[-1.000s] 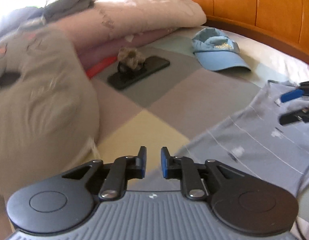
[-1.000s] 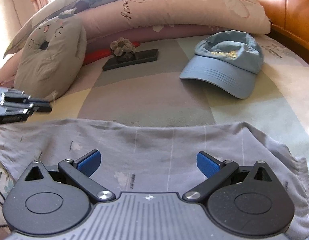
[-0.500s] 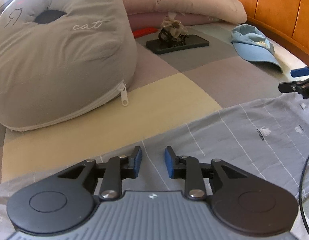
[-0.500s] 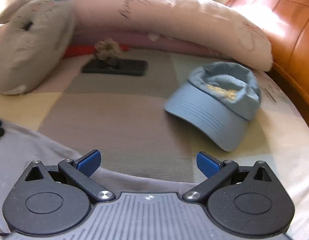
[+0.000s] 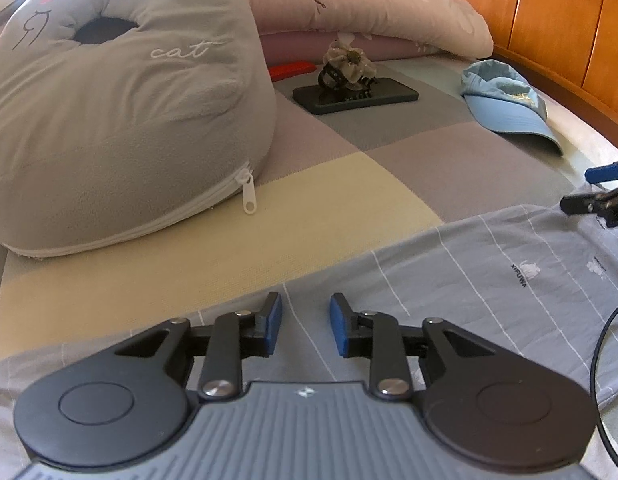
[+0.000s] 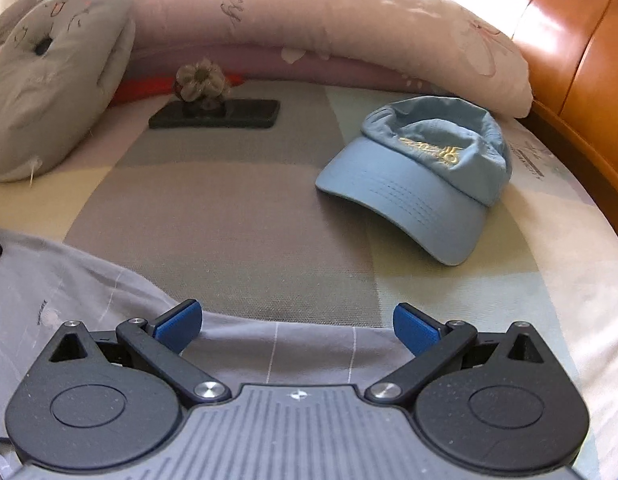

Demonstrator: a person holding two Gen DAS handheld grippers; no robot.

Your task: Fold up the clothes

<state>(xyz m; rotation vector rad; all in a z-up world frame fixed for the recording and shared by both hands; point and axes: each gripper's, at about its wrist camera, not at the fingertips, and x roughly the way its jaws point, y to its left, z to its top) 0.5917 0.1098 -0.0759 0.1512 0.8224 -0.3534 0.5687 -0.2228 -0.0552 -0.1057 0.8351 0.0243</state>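
Both grippers angle down over the shirt (image 5: 489, 272) spread flat on the bed (image 5: 309, 216). The left gripper (image 5: 305, 330), narrowly apart, and the right gripper (image 6: 297, 322), wide apart, hover above its far edge, gripping nothing.

One grey striped garment (image 5: 489, 276) lies on the bed. Beyond it lie one blue cap (image 6: 425, 168), one dark phone (image 6: 217, 114) bearing one flower clip (image 6: 201, 80), one cat cushion (image 5: 121, 100) and two grippers.
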